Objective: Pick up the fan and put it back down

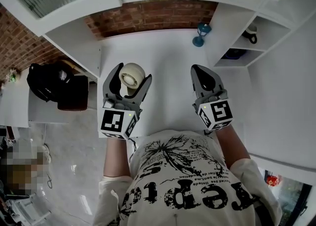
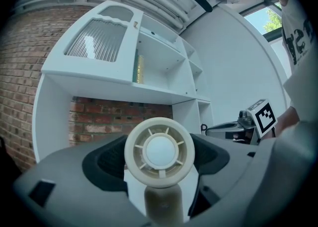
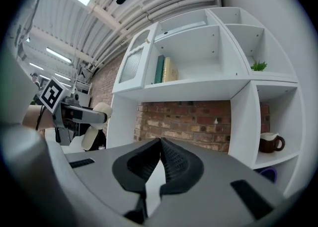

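The small cream fan (image 2: pixel 160 151) is gripped in my left gripper's (image 1: pixel 132 73) jaws, over the table's (image 1: pixel 168 52) near left. It looks light, stiff plastic, best held by the stem below its head. My right gripper (image 1: pixel 200 69) is empty, jaws pressed together.

Left gripper (image 1: pixel 131 76): jaws closed on the fan (image 2: pixel 160 152), its round head between them; pointing forward, away from the torso
Right gripper (image 1: pixel 202 74): jaws together tip to tip, nothing between; pointing forward, alongside the left and well apart from it
Left forearm (image 1: pixel 114 158): bare; drawn close to the body
Right forearm (image 1: pixel 228 143): bare; drawn close to the body
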Tool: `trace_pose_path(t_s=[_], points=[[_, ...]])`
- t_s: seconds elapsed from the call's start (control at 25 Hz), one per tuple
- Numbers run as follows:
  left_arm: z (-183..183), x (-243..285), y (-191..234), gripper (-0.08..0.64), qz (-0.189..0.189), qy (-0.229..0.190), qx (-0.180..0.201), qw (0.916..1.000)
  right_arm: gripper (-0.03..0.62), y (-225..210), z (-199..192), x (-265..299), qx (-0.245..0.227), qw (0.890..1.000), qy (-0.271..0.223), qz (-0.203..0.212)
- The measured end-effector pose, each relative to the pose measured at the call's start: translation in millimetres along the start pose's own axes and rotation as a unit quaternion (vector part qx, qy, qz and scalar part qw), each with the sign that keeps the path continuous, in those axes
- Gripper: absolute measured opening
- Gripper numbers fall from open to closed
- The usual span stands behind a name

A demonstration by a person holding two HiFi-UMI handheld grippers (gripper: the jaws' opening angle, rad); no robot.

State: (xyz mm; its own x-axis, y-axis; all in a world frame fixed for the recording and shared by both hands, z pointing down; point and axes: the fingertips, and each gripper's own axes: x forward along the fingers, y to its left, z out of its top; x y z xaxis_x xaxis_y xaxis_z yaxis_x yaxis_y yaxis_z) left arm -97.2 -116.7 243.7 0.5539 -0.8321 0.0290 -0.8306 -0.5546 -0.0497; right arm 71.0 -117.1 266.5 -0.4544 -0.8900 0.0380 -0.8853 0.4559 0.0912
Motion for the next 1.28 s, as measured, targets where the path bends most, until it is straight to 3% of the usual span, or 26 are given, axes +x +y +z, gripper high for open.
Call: trace_pose_path(t_s=[0.24,0.52,0.92,1.28], points=[[-46,21,2,0.385,0.005,0.068,-0.001,0.9977,0.014,-6,-20,7,0.013,1.000,0.023,0.002],[-136,52,-2,0.385,-0.003,0.181,-0.043,0.9826,0.014,-16,-65,20,0.033,0.997,0.067,0.007],[-262,91,-14,0.385,-0.020,0.316,-0.068,0.9460,0.015,-12,-147,41,0.062,0.990,0.125,0.031],[-346,106,-18,0.385,-0.023,0.402,-0.081,0.9117,0.015,-21,-195,60,0.079,0.984,0.157,0.030]])
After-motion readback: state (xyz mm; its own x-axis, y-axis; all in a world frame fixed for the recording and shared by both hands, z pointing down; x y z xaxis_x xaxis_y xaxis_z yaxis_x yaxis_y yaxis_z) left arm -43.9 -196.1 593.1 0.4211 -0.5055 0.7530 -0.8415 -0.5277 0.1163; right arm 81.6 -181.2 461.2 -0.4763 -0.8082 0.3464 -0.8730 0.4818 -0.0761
